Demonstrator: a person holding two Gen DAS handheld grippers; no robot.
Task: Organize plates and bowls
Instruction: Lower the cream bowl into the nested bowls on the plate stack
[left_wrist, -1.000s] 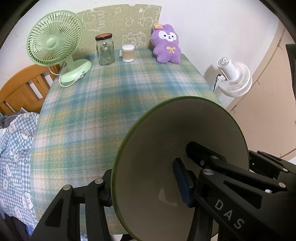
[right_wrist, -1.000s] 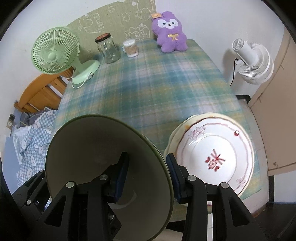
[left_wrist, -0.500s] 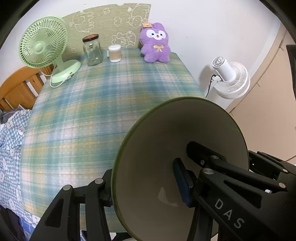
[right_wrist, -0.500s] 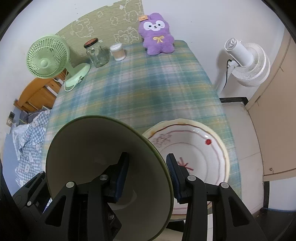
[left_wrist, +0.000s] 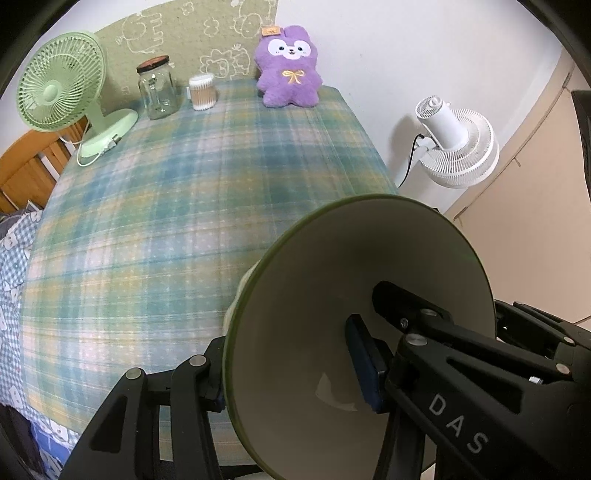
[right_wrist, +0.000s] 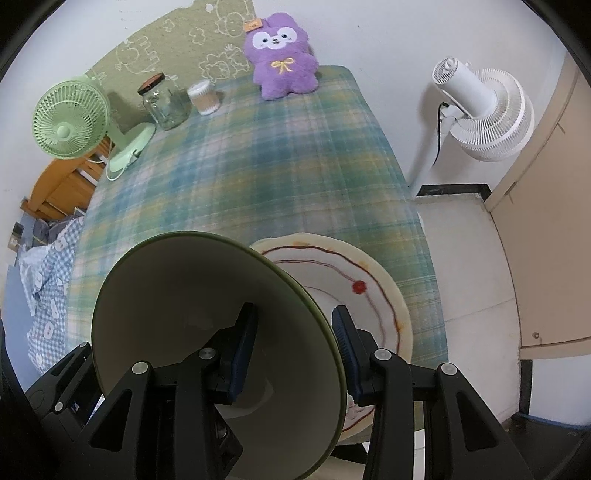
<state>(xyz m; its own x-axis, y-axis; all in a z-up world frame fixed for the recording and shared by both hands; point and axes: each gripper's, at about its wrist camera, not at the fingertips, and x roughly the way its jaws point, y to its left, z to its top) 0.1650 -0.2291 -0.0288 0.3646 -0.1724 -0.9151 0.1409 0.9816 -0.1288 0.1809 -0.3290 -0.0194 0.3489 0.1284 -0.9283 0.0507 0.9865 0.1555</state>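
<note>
A green-rimmed bowl with a cream inside (left_wrist: 332, 295) is held by both grippers on opposite sides of its rim. My left gripper (left_wrist: 288, 369) is shut on its wall, one pad inside and one outside. In the right wrist view the same bowl (right_wrist: 177, 295) is clamped by my right gripper (right_wrist: 295, 350), also shut. The bowl hangs over a stack of cream plates with red line decoration (right_wrist: 369, 295) at the near right of the table. A sliver of the plates (left_wrist: 240, 291) shows behind the bowl in the left wrist view.
The table has a green-blue plaid cloth (left_wrist: 184, 206). At the back stand a green desk fan (left_wrist: 62, 99), a glass jar (left_wrist: 157, 88), a cotton-swab cup (left_wrist: 202, 92) and a purple plush toy (left_wrist: 288, 70). A white floor fan (right_wrist: 480, 110) stands off the table's right edge.
Both grippers have carried the bowl to the right and lower, over the plate stack. The plates now sit closer under the bowl and are more hidden by it.
</note>
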